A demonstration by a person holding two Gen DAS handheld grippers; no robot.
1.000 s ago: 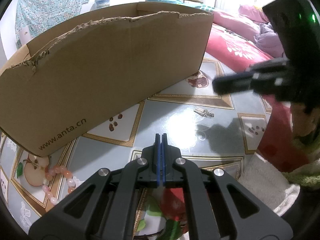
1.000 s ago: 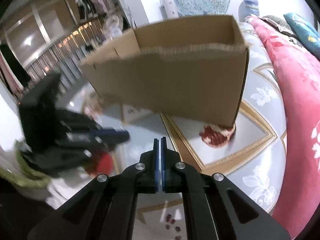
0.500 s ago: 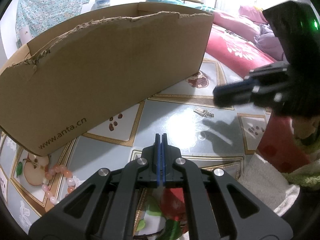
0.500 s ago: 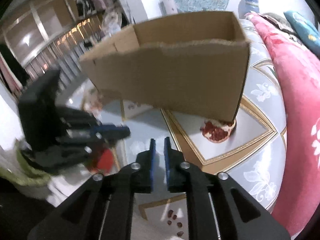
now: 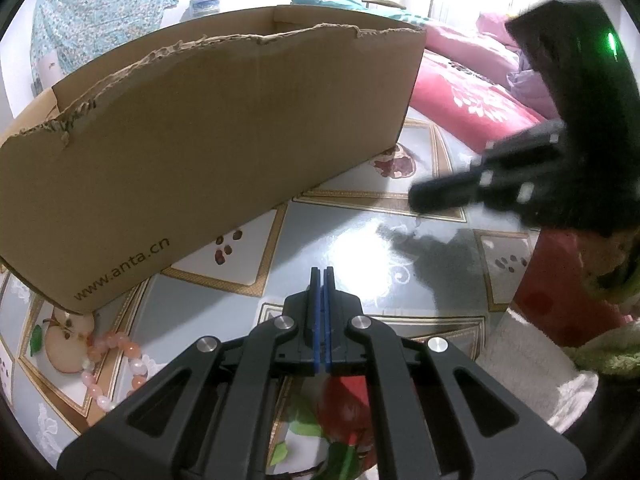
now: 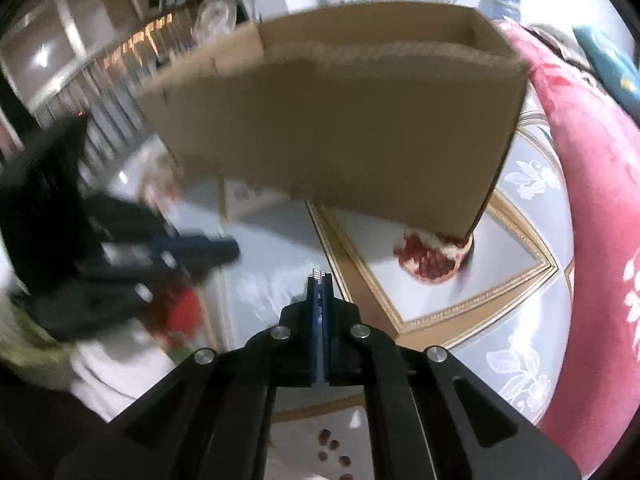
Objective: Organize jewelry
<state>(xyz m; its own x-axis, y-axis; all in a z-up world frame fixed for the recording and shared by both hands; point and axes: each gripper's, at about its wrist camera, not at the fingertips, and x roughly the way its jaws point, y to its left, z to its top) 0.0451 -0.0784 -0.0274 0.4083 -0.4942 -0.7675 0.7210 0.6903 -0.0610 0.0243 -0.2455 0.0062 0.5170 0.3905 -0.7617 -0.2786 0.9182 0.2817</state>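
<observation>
A big open cardboard box [image 5: 208, 136] stands on the patterned table; it also shows in the right wrist view [image 6: 340, 128]. A pink bead bracelet [image 5: 114, 364] lies on the table at the box's near left corner. My left gripper [image 5: 323, 276] is shut and empty, low over the table. My right gripper [image 6: 319, 278] is shut on a small silver jewelry piece [image 6: 318, 272] that sticks out at its tips; it shows blurred in the left wrist view [image 5: 424, 196]. The silver piece is gone from the table.
The table [image 5: 352, 248] has a glossy fruit-print cover. A red and pink quilt [image 5: 468, 108] lies behind on the right, also in the right wrist view [image 6: 600, 184]. A white towel [image 5: 532, 360] lies at the table's right edge.
My right gripper opened, came down on the silver piece on the table and shut on it. The silver piece is no longer on the table. My left gripper has not moved.
</observation>
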